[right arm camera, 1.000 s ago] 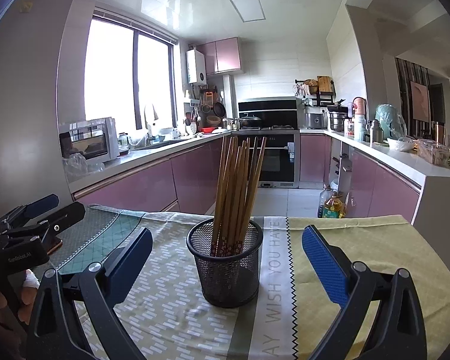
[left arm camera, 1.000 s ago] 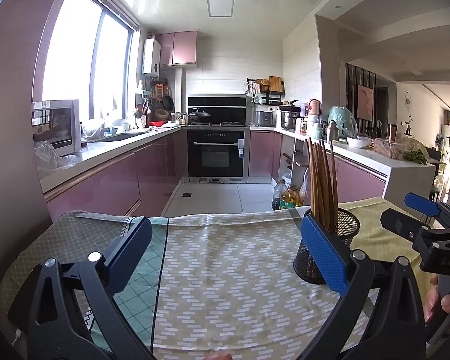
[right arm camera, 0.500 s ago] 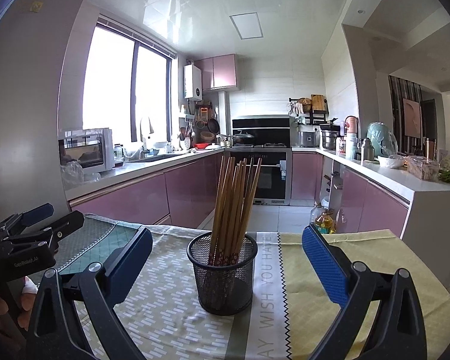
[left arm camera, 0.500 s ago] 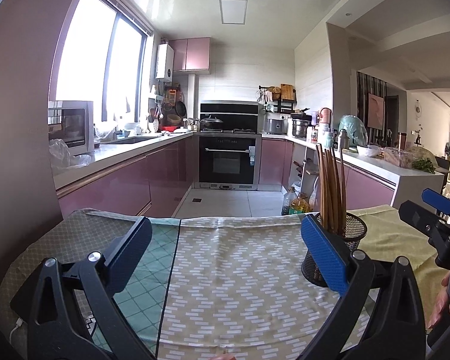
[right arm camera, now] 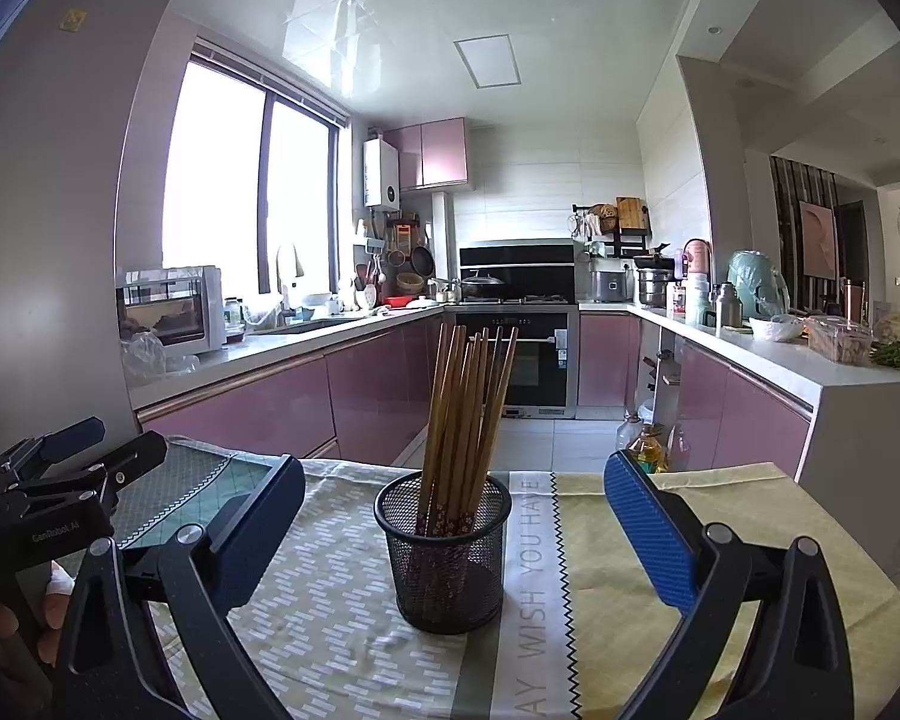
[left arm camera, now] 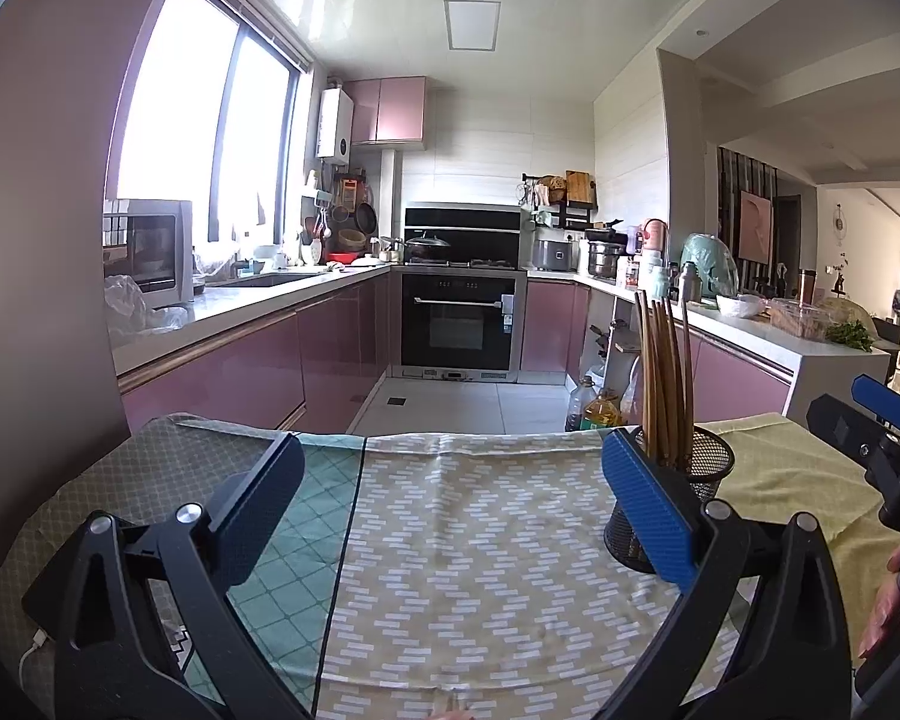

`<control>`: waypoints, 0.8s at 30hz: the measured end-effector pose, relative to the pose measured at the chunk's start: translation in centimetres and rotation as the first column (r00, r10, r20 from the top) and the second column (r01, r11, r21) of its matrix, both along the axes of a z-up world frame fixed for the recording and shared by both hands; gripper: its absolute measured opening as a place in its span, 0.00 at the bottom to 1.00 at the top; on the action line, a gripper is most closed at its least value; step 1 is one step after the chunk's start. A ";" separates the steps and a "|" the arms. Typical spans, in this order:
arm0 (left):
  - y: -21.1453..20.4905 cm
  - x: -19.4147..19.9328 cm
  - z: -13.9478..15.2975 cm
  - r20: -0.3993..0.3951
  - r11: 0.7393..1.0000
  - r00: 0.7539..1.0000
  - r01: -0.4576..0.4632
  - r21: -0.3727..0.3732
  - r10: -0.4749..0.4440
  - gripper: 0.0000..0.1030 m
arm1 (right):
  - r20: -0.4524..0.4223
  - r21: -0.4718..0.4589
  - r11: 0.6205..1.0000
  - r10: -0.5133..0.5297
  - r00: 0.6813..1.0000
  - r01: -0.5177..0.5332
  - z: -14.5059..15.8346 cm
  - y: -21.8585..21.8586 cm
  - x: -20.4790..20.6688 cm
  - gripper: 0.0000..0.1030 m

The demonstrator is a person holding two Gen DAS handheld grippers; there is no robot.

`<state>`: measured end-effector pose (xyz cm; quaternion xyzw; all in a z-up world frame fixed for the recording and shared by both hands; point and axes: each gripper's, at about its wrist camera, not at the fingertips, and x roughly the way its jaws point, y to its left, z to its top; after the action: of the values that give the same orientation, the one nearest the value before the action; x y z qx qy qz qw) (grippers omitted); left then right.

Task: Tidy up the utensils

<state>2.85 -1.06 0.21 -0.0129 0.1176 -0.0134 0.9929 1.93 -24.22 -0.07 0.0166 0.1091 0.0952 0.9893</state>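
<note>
Standing upright on the surface (right arm camera: 720,516): a black mesh cup (right arm camera: 444,558), sitting on the patterned cloth (right arm camera: 330,630) just left of its grey lettered stripe (right arm camera: 528,588). Leaning inside the cup, fanned slightly: a bundle of wooden chopsticks (right arm camera: 468,408), tips down, tops rising well above the rim.

Hovering low over the cloth, both released with blue pads spread wide and grasping nothing: the right tongs (right arm camera: 450,516) and the left tongs (left arm camera: 450,498). Framing the cup between the right pads (right arm camera: 648,528) without touching it, the cup lying near and straight ahead. Facing bare cloth (left arm camera: 480,540) between the left pads (left arm camera: 648,510), with the cup (left arm camera: 690,498) and chopsticks (left arm camera: 663,378) showing just behind the right-hand pad, off to that side.

Showing at the right edge of the left view: the right tongs (left arm camera: 888,420), with a hand (left arm camera: 897,606) gripping the handle below. Showing at the left edge of the right view: the left tongs (right arm camera: 84,450), also wide apart, held by a hand (right arm camera: 12,624).

Lying beyond the surface: a kitchen with pink cabinets (right arm camera: 378,390) and an oven (right arm camera: 528,360) at the far wall.
</note>
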 end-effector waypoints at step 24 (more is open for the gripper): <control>-0.2 0.0 -0.2 -0.007 1.000 1.000 0.006 0.005 -0.006 0.95 | -0.009 0.009 1.000 0.001 1.000 -0.001 0.0 0.2 0.0 0.94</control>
<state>2.89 -1.29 0.04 -0.0103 0.1213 -0.0162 0.9924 1.89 -24.07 -0.10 0.0213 0.1134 0.0961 0.9887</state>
